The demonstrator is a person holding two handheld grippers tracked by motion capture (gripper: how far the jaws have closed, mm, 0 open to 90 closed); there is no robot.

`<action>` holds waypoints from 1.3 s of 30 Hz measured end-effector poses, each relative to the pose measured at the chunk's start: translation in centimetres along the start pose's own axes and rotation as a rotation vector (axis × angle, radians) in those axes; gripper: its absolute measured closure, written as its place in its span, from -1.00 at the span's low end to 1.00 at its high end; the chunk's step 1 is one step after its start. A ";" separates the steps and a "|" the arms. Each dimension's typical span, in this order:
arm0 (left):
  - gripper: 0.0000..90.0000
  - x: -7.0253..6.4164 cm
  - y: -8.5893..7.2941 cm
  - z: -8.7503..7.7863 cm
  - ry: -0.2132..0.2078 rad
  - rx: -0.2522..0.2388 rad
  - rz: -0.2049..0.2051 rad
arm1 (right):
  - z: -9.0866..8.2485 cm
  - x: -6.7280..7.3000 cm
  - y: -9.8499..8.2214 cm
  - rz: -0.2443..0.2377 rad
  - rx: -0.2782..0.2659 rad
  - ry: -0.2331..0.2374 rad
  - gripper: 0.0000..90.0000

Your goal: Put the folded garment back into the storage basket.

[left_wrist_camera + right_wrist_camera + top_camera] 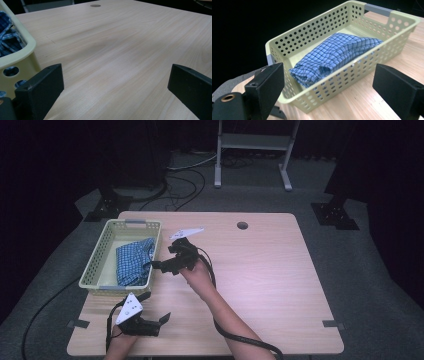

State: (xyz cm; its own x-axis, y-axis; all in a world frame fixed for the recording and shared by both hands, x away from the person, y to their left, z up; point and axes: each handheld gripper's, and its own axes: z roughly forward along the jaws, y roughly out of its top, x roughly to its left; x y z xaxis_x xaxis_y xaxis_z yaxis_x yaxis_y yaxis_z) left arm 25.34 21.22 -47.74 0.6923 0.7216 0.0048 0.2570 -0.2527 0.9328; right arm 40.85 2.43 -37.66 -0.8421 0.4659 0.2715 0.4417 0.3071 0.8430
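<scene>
A pale yellow perforated basket (100, 257) stands on the left part of the wooden table (260, 270). A folded blue checked cloth (134, 262) lies inside it, toward the near right side. My right gripper (162, 257) hovers just right of the basket, pointing at it, with its jaws open and empty. In the right gripper view the basket (312, 22) and the cloth (334, 55) lie ahead of the right gripper (329, 85). My left gripper (154, 307) rests near the table's front edge, open and empty. In the left gripper view the left gripper (115, 85) faces bare table beside the basket's corner (17, 57).
A round cable hole (242, 225) sits at the table's far edge. Grey tape marks (78, 324) lie at the front corners. A metal stand (252, 150) and dark cables are on the floor behind the table. The right gripper's cable (240, 337) trails over the front edge.
</scene>
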 end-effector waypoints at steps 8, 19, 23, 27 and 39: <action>-1.00 0.0 0.0 0.0 0.001 -0.002 -0.005 | -2.5 -0.1 -1.0 -0.012 -0.010 -0.016 -0.78; -1.00 0.1 0.0 0.0 0.007 0.002 -0.011 | -6.0 -0.3 -2.7 -0.024 -0.015 -0.058 -0.78; -1.00 0.1 0.0 0.0 0.006 0.001 -0.011 | -7.3 -0.4 -3.4 -0.014 -0.030 -0.071 -0.77; -1.00 0.1 0.0 0.0 0.008 0.003 -0.013 | -8.5 -0.8 -4.2 0.001 -0.041 -0.081 -0.78; -1.00 0.1 0.0 0.1 0.009 0.003 -0.018 | -13.3 -2.1 -7.4 0.038 -0.078 -0.144 -0.78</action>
State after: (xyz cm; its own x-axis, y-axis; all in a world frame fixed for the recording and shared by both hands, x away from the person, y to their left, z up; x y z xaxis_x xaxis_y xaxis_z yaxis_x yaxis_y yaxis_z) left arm 25.47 21.27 -47.75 0.6816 0.7316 -0.0085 0.2709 -0.2416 0.9318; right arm 35.21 -11.85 -38.27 -0.7695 0.5920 0.2396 0.4425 0.2238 0.8684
